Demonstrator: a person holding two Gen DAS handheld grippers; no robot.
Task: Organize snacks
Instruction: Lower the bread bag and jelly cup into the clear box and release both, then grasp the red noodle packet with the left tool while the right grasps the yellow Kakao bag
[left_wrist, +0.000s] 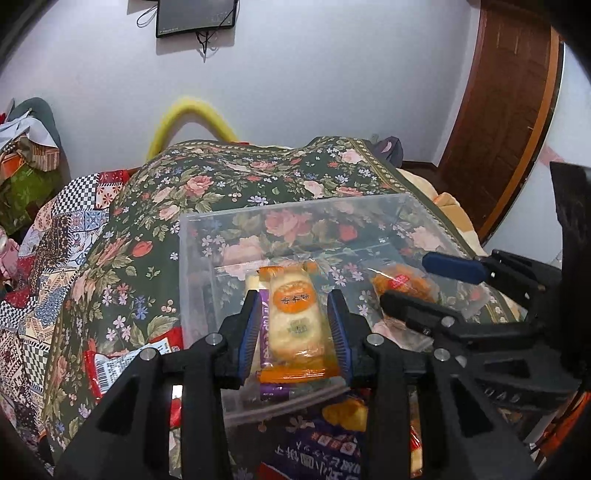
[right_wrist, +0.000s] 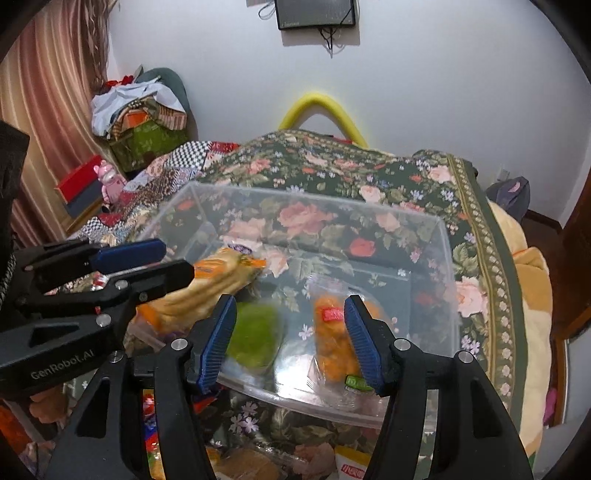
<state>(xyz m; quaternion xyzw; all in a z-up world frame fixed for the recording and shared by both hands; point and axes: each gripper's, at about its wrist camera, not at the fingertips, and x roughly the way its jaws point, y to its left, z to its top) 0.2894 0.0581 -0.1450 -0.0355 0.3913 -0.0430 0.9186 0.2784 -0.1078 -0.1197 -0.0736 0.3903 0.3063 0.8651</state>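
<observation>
Left wrist view shows the left gripper (left_wrist: 297, 325) closed on a rice cracker pack (left_wrist: 293, 323), a pale snack in clear wrap with orange ends and an orange label. Both blue pads (left_wrist: 338, 332) press the sides of this pack, and it hangs above the near left part of the clear plastic box (left_wrist: 199, 236). A purple wrapper (left_wrist: 265, 328) lies against the pack on its 9 o'clock side; I cannot tell if it is a separate snack. The box stands on a floral blanket (left_wrist: 155, 206). Inside the box, toward 2 o'clock from the held pack, lies an orange snack bag (left_wrist: 402, 286) with a red label. The right gripper (left_wrist: 417, 280) enters from 3 o'clock over that bag. Outside the box, at 8 o'clock, a red packet (left_wrist: 98, 369) lies on the blanket, and a dark blue snack bag (left_wrist: 314, 443) lies below the near wall of the box.

From the right wrist view, the right gripper (right_wrist: 291, 339) is wide apart and holds nothing. Between its fingers, inside the box (right_wrist: 439, 266), I see a green snack pack (right_wrist: 255, 339) at the left and the orange snack bag (right_wrist: 327, 339) at the right, just beside the right pad. The left gripper (right_wrist: 166, 262) comes from 9 o'clock with the rice cracker pack (right_wrist: 221, 273).
</observation>
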